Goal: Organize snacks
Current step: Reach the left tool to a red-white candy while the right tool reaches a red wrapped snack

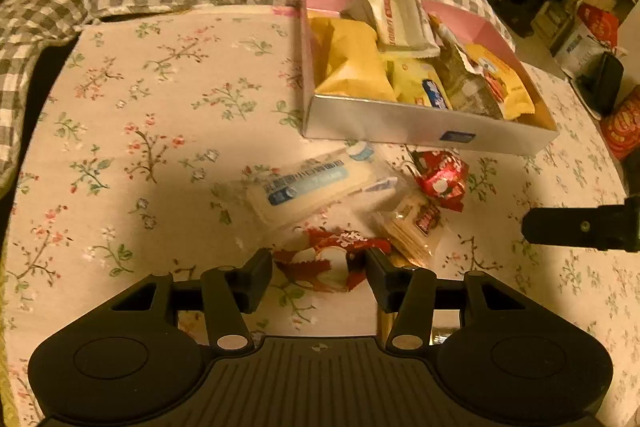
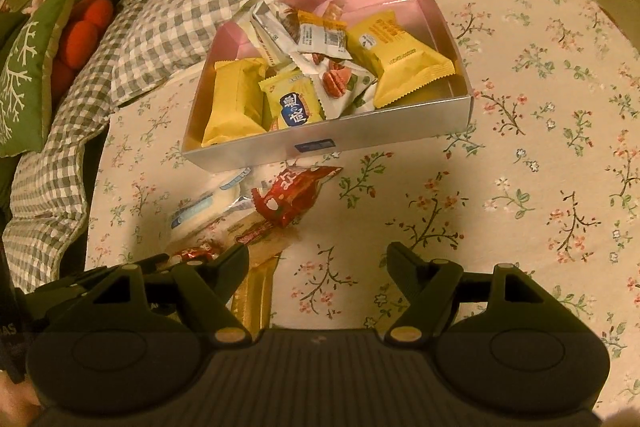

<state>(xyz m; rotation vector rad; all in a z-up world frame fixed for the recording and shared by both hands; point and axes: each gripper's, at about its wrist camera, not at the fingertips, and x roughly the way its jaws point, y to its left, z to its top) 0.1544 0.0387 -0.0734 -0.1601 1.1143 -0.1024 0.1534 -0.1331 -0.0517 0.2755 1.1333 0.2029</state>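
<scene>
The left hand-held gripper (image 1: 319, 273) straddled a red-and-white candy wrapper (image 1: 324, 263) on the desk (image 1: 140, 131), just before the silver snack box (image 1: 420, 131), jaws not visibly pinching. The right hand-held gripper (image 2: 318, 263) hung released. A shallow bite could let the crinkly wrapper slip free.

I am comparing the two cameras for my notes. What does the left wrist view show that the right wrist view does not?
Only the left wrist view: the left tool astride a red-and-white snack, and a cracker packet.
Only the right wrist view: the right tool open over bare tablecloth, a gold wrapper, a green cushion.
Both: the snack box, a white-and-blue packet, a red packet.
</scene>
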